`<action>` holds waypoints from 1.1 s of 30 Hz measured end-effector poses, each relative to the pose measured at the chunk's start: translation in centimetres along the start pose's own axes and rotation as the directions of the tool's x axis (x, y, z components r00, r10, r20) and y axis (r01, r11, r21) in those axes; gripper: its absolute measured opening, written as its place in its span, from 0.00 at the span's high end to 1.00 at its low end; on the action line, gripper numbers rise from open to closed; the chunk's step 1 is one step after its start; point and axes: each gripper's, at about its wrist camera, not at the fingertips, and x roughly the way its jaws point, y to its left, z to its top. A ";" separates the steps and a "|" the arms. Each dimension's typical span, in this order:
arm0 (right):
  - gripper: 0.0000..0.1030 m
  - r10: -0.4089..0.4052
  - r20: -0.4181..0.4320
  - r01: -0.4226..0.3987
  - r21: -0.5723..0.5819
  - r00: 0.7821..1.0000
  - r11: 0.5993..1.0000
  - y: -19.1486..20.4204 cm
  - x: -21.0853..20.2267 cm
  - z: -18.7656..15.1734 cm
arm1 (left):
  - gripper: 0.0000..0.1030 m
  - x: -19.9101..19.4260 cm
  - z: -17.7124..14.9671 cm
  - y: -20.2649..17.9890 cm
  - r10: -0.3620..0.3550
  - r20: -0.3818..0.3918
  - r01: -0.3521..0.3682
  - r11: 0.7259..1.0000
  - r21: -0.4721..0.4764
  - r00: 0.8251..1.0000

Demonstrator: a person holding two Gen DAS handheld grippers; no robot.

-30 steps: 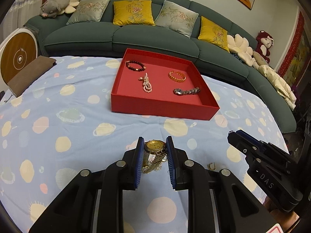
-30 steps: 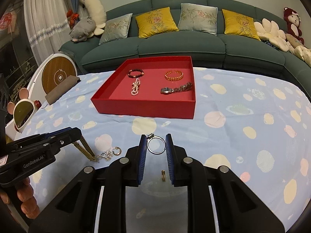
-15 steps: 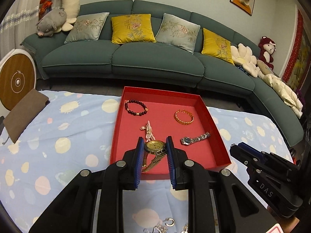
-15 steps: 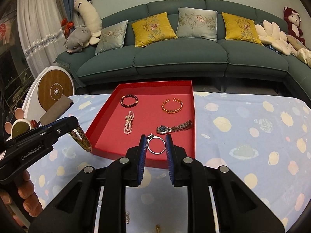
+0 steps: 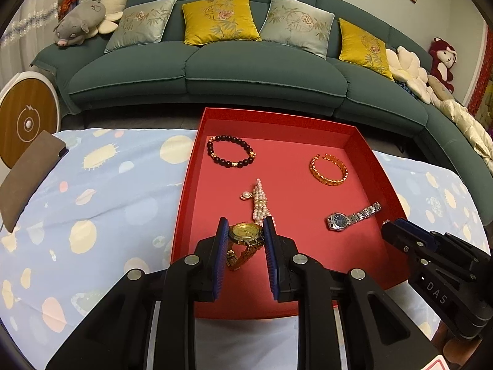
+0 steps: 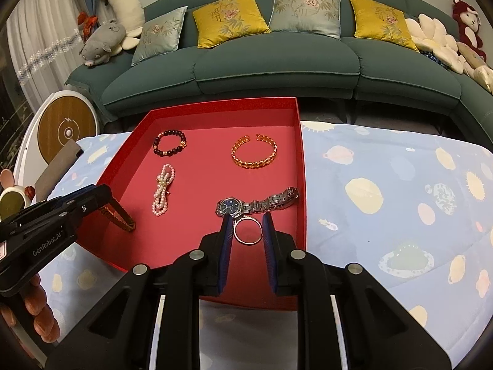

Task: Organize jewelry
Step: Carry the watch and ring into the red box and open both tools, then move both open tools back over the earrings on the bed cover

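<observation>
Left wrist view: the left gripper (image 5: 245, 240) has its fingers (image 5: 220, 246) closed on the case of a gold watch (image 5: 245, 232), gripping it by its sides; the metal strap droops below and between the fingers, over the near part of the red tray (image 5: 185, 197). Just past the fingertips lies a pearl bracelet (image 5: 260, 199), farther ahead a dark bead bracelet (image 5: 231, 151), ahead and to the right a gold bangle (image 5: 328, 169) and a silver watch (image 5: 352, 217). The right gripper (image 5: 391, 226) shows at the right edge. The gold watch looks fairly heavy, the case stiff and slick, the linked strap loose and likely to swing, so the case is the sound place to hold

Right wrist view: the right gripper (image 6: 246, 234) has its fingers (image 6: 226, 237) closed across a thin silver ring (image 6: 248, 231), holding it upright by its outer rim over the tray's near right corner, just short of the silver watch (image 6: 255, 205). The ring seems light, hard and smooth, apt to slip or roll once released. At the left, the left gripper (image 6: 104, 192) holds the gold strap (image 6: 121, 215), which hangs towards the tray floor. The tray rests on a spotted blue cloth (image 6: 385, 185)
</observation>
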 end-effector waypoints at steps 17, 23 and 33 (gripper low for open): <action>0.72 0.028 0.028 -0.028 -0.001 0.999 1.000 0.6 -0.5 0.1 | 0.67 0.1 0.1 0.2 0.060 0.008 -0.060 0.998 0.009 0.998; 0.59 0.036 0.104 -0.039 0.028 0.994 0.999 0.1 -5.4 -0.3 | 0.57 -3.4 -0.8 0.0 0.046 0.050 -0.047 0.998 0.035 0.998; 0.57 0.032 0.096 -0.034 0.017 0.995 0.999 -0.7 -11.5 -6.6 | 0.44 -8.9 -6.8 1.2 0.027 0.039 -0.028 0.999 0.016 0.999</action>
